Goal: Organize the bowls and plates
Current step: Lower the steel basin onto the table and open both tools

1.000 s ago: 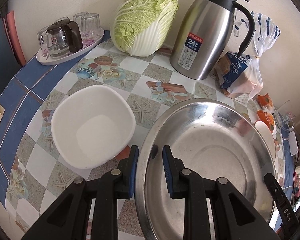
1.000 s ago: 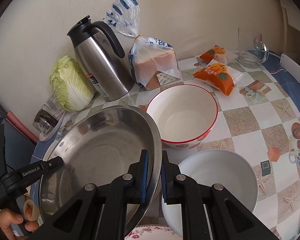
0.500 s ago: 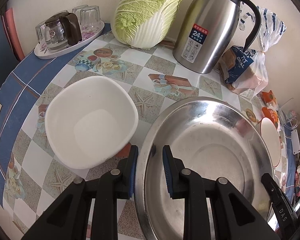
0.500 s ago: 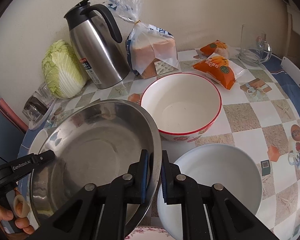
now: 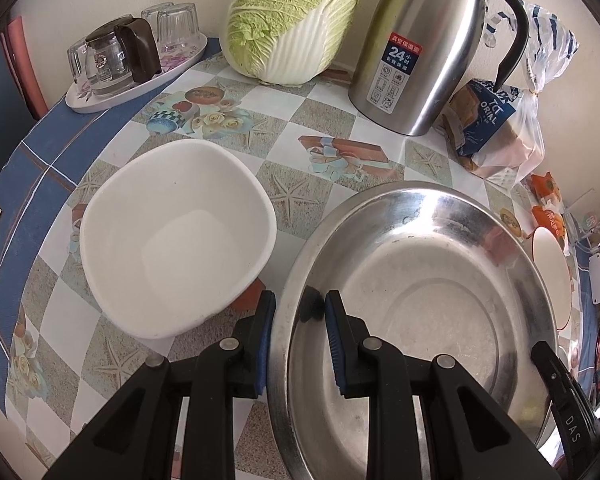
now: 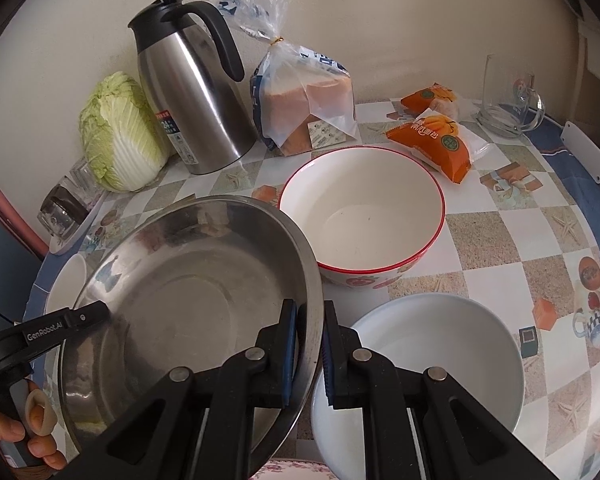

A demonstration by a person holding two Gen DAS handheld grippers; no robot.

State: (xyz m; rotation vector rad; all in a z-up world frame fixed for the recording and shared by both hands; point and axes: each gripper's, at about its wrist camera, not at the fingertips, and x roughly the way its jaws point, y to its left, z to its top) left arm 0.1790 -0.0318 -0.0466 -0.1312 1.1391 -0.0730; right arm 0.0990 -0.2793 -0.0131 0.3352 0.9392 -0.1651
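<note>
- Left wrist view: the white squarish bowl (image 5: 176,236) is seen on the desk (image 5: 332,120), just beside the left rim of the steel basin (image 5: 420,300); contact with it should be avoided while the basin is carried.
- The left gripper (image 5: 298,336) is seen nearly closed across the basin's left rim, one pad outside and one inside. The grip is judged to be on the rim, though a small gap is visible at the inner pad.
- Right wrist view: the right gripper (image 6: 310,354) is clamped tight on the basin's opposite rim, so the basin is held from both sides and appears tilted, raised off the desk.
- Both sides should be kept level and moved together, since polished steel is judged slippery and a twist could pull a rim free.
- The red-rimmed bowl (image 6: 362,216) stands just beyond the basin's edge, and the white round bowl (image 6: 420,364) sits near the right gripper; both should be cleared.
- The basin, being widest, is best set down as the base for nesting, and released only once it rests flat.
</note>
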